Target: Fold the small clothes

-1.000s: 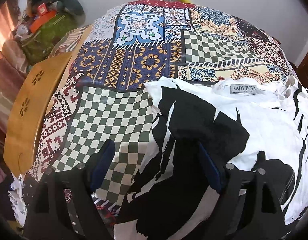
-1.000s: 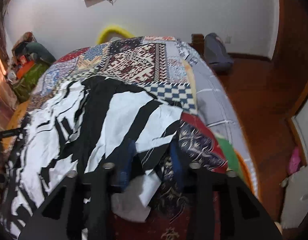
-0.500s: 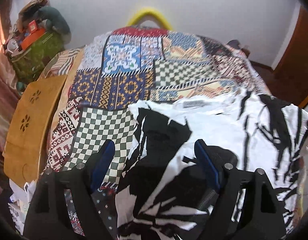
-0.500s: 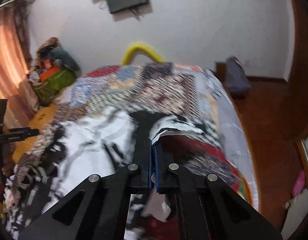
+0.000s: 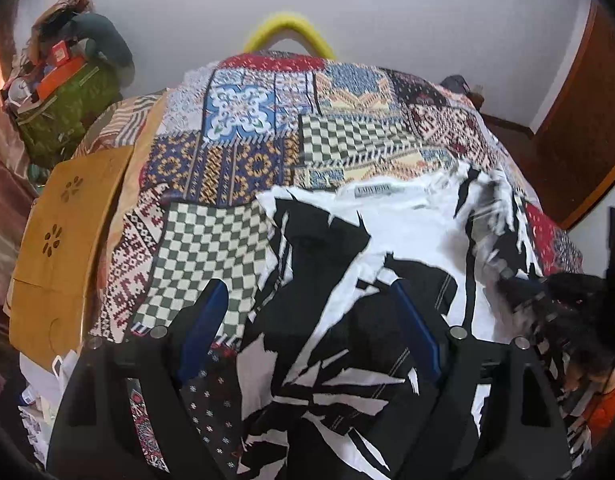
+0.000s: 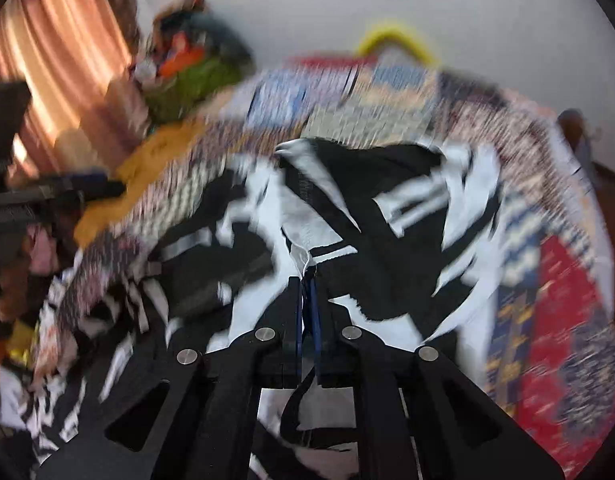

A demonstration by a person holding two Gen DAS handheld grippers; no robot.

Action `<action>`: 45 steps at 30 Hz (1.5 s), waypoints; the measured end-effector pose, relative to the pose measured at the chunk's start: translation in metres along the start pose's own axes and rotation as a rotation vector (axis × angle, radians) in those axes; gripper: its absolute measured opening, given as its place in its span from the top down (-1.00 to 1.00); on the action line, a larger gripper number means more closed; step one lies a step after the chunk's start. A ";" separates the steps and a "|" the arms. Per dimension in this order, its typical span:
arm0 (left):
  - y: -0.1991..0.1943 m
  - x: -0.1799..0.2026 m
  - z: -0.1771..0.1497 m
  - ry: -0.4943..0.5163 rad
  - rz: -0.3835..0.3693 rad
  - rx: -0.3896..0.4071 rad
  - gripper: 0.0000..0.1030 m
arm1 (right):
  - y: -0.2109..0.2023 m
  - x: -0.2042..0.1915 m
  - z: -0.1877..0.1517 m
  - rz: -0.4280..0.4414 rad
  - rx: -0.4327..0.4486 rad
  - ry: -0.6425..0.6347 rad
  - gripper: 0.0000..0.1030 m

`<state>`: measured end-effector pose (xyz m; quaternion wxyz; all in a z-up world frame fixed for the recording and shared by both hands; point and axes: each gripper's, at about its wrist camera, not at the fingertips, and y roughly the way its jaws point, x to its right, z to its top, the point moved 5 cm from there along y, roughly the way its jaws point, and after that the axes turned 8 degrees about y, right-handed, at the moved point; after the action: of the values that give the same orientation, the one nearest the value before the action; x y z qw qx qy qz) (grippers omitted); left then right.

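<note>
A black-and-white patterned shirt point(image 5: 395, 240) lies on a patchwork bedspread point(image 5: 243, 160), its neck label at the far edge. My left gripper point(image 5: 311, 312) is open and hovers over the shirt's near left part, holding nothing. In the blurred right wrist view my right gripper point(image 6: 305, 288) is shut on an edge of the shirt point(image 6: 387, 208) and holds it lifted and swung over the rest of the cloth. The right gripper also shows as a dark blur at the right in the left wrist view point(image 5: 523, 292).
A wooden board point(image 5: 63, 248) lies along the bed's left side. A green bag with piled things point(image 5: 63, 108) stands at the back left. A yellow hoop point(image 5: 287, 32) rises behind the bed. A wooden door point(image 5: 579, 132) is at the right.
My right gripper shut on the shirt's right edge, lifted it, and has swung it leftward over the shirt. My left gripper stayed open and pulled back slightly.
</note>
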<state>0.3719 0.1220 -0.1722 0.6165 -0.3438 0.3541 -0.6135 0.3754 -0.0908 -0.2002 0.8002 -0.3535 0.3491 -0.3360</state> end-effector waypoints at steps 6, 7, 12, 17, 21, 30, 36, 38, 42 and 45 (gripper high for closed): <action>0.014 0.028 0.000 0.053 -0.017 -0.024 -0.60 | -0.019 0.006 -0.012 0.021 -0.026 0.001 0.62; 0.015 0.033 0.002 0.060 -0.024 -0.024 -0.60 | -0.028 0.008 -0.010 0.024 -0.011 0.002 0.54; 0.028 0.072 0.014 0.088 -0.080 -0.020 -0.61 | -0.067 0.026 -0.001 -0.017 0.099 0.000 0.50; 0.053 0.107 0.022 0.117 -0.122 -0.049 -0.61 | -0.072 0.051 0.003 -0.076 0.130 0.042 0.50; 0.087 0.127 0.018 0.125 -0.120 -0.106 -0.60 | -0.049 0.059 -0.009 -0.065 0.064 0.061 0.50; 0.103 0.125 0.003 0.171 -0.084 -0.093 -0.72 | -0.032 0.062 -0.034 -0.070 0.028 0.026 0.48; 0.097 0.119 -0.007 0.169 -0.064 -0.096 -0.72 | -0.039 0.059 -0.048 -0.098 0.021 -0.002 0.40; 0.094 0.117 -0.010 0.171 -0.067 -0.107 -0.72 | -0.043 0.058 -0.056 -0.121 0.006 -0.011 0.34; 0.080 0.109 -0.024 0.190 -0.054 -0.129 -0.71 | -0.051 0.056 -0.070 -0.145 -0.036 -0.019 0.27; 0.063 0.096 -0.036 0.185 -0.017 -0.131 -0.70 | -0.059 0.055 -0.079 -0.161 -0.064 -0.021 0.21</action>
<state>0.3730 0.0272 -0.2459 0.5521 -0.3284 0.4458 -0.6234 0.3244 -0.1909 -0.2105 0.7624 -0.4094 0.3219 -0.3840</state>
